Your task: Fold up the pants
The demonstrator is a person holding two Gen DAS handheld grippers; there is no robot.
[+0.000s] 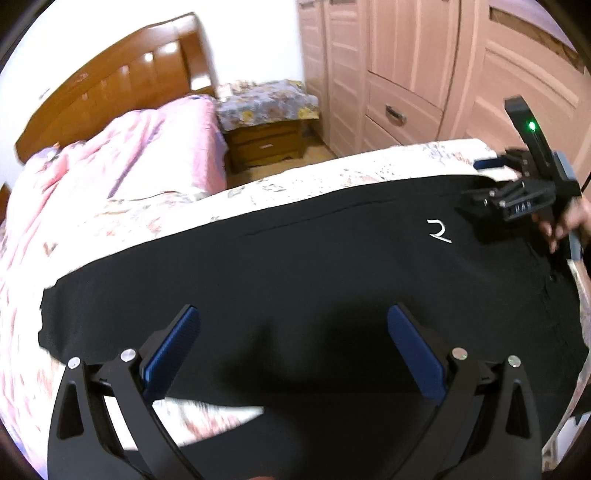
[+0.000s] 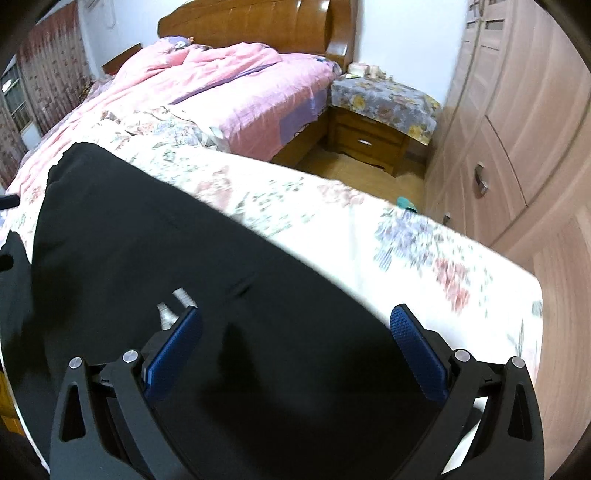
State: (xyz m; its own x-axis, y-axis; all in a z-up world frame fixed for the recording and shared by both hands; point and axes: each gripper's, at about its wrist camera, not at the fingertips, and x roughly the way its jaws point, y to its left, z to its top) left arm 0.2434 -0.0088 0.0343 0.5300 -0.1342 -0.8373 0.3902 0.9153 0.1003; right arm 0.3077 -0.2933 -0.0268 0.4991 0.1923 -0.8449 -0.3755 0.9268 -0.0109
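Note:
Black pants (image 1: pixel 314 280) lie flat on a floral bedsheet (image 1: pixel 332 173), with a small white logo (image 1: pixel 439 232) near their right end. My left gripper (image 1: pixel 293 347) is open just above the pants' near edge, holding nothing. My right gripper (image 2: pixel 295 347) is open over the pants (image 2: pixel 166 258) near the logo and holds nothing. It also shows in the left wrist view (image 1: pixel 491 177) at the pants' far right corner, held by a hand.
A pink quilt (image 2: pixel 221 81) is bunched at the head of the bed by the wooden headboard (image 2: pixel 258 26). A nightstand (image 2: pixel 373 136) with a floral cover stands beside the bed. A pink wardrobe (image 2: pixel 517 140) lines the right wall.

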